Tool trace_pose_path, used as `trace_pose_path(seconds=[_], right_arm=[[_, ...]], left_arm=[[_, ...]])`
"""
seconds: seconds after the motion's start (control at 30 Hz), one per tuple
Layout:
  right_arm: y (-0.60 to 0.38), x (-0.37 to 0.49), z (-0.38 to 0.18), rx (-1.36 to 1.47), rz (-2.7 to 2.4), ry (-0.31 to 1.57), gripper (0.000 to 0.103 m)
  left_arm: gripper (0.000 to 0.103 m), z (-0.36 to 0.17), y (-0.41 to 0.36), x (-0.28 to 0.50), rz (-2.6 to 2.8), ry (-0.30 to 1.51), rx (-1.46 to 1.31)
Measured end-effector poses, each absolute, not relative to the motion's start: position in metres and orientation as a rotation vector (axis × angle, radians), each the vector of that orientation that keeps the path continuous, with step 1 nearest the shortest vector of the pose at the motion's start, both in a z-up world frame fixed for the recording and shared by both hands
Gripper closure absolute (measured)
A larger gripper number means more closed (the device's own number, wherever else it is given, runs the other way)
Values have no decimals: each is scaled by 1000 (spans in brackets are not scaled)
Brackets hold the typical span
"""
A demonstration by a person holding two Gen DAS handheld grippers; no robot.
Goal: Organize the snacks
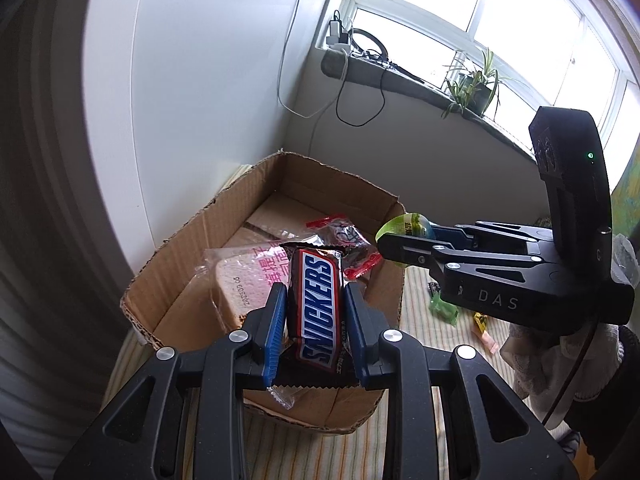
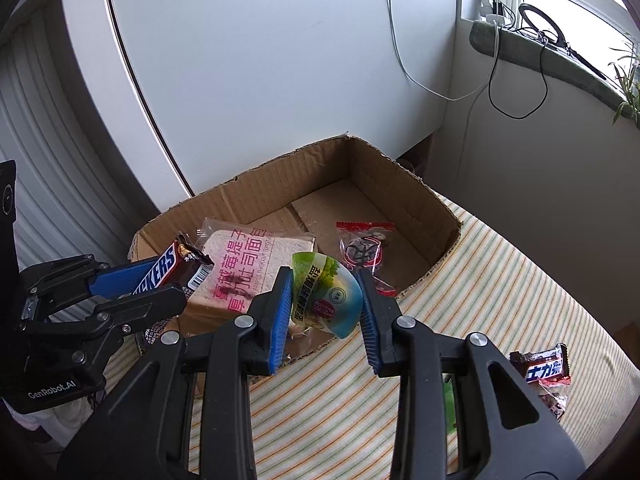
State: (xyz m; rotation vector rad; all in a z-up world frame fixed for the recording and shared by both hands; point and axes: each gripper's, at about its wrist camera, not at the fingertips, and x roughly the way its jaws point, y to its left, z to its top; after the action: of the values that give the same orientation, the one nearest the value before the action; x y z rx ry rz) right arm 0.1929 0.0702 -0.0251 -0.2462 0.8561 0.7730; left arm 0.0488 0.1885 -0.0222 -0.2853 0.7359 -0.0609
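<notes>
Over the box, left gripper [image 1: 316,312]: its blue pads are clamped on the two long sides of a Snickers bar [image 1: 318,308], which stands lengthwise between them with its far end sticking out past the fingertips.
Beside it, right gripper [image 2: 325,312]: closed on a green-and-blue snack packet [image 2: 328,294], which bows between the two blue pads; the packet hangs above the box's near wall.
Grippers to each other: near but apart, the right one to the right of the left one, both pointing toward the box.
Cardboard box [image 2: 424,196]: open-topped with ragged cut edges, directly under and ahead of both grippers, resting on a striped cloth [image 2: 480,280].
In the box, below the Snickers bar: a wrapped bread slice [image 2: 256,256] with pink printing, lying flat on the floor of the box.
In the box, ahead of the right gripper: a clear packet with red edges [image 2: 366,250], holding something dark, just right of the bread.
Outside the box, right of the right gripper: a second chocolate bar [image 2: 544,368] lying on the cloth, well apart from the box.
Beyond the box: a white wall, with a windowsill and potted plant [image 1: 476,84] far to the right.
</notes>
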Motion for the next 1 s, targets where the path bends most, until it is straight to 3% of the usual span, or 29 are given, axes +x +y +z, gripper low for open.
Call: trace_pose_path(seconds=[0.3,0.4,0.43,0.5,1.0], right_arm=[[76,190,-22,-244,778,839,68],[76,189,-19,-243,770,828,49],[75,188,-18,-243,766,819,42],[74,187,-16,-247,763,813,41],[35,183,-5,-198,720,806,41]], left_arm=[[75,-22,190,49,-48,734,-282],[74,-21,190,49,-47,737,-284],[66,-21,190,49,-43,736,-281],[59,-20,188,47,-37,729,-275],[59,-10,172,39,-59,704,-260]])
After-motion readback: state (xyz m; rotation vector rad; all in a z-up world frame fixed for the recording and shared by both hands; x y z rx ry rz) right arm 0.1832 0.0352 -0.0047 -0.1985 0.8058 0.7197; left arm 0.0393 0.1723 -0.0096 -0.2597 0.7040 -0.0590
